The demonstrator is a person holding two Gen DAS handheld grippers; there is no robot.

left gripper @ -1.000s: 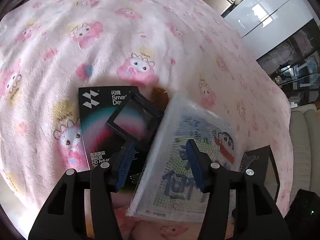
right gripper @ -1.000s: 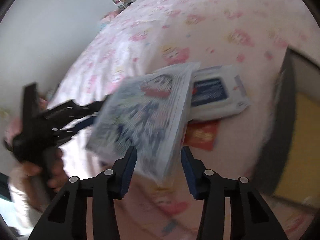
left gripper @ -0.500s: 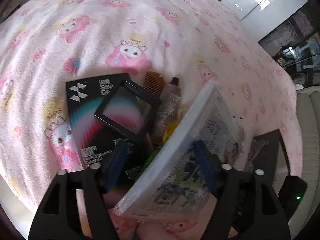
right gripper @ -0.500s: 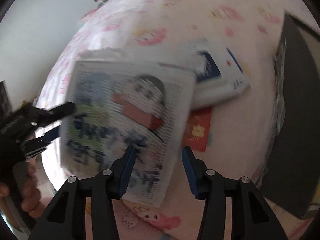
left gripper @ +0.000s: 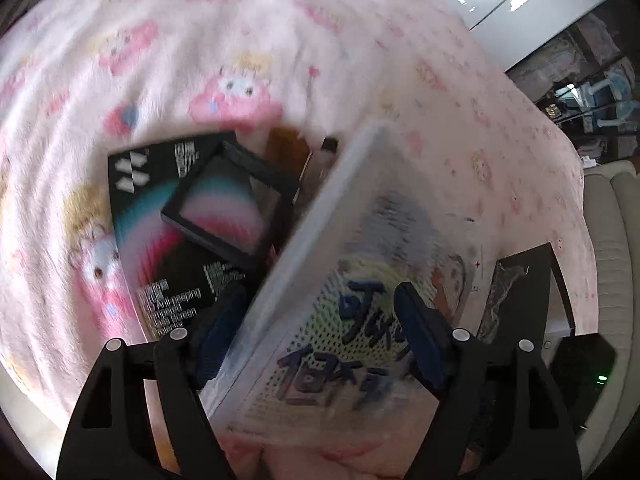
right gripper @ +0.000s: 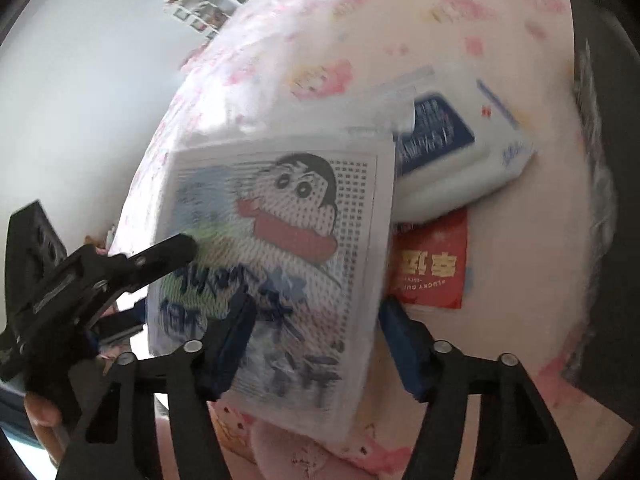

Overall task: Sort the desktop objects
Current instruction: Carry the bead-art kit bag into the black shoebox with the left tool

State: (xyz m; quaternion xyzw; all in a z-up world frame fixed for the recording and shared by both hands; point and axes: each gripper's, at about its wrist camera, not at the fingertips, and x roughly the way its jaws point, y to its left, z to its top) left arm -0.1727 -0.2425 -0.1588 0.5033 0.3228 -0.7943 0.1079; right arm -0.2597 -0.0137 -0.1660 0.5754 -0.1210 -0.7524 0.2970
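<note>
A flat cartoon bead-art pack (left gripper: pixel 360 292) in clear wrap is lifted and tilted above the pink blanket. My left gripper (left gripper: pixel 320 320) has one finger on each face of the pack and is shut on it. In the right wrist view the pack (right gripper: pixel 280 248) fills the middle; the left gripper (right gripper: pixel 132 268) clamps its left edge. My right gripper (right gripper: pixel 316 340) straddles the pack's lower edge with its jaws apart, and I cannot tell whether they touch it.
A black screen-protector box (left gripper: pixel 160 232) with a small black frame (left gripper: pixel 232 208) on it lies left. A comb (left gripper: pixel 286 148) and a bottle (left gripper: pixel 320 160) lie behind. A wipes pack (right gripper: pixel 452 152) and red envelope (right gripper: pixel 432 268) lie right. A dark box (left gripper: pixel 520 292) stands right.
The bead-art pack has been raised from lying flat to tilted up on edge and turned toward the right wrist camera. The comb and bottle beneath it became visible.
</note>
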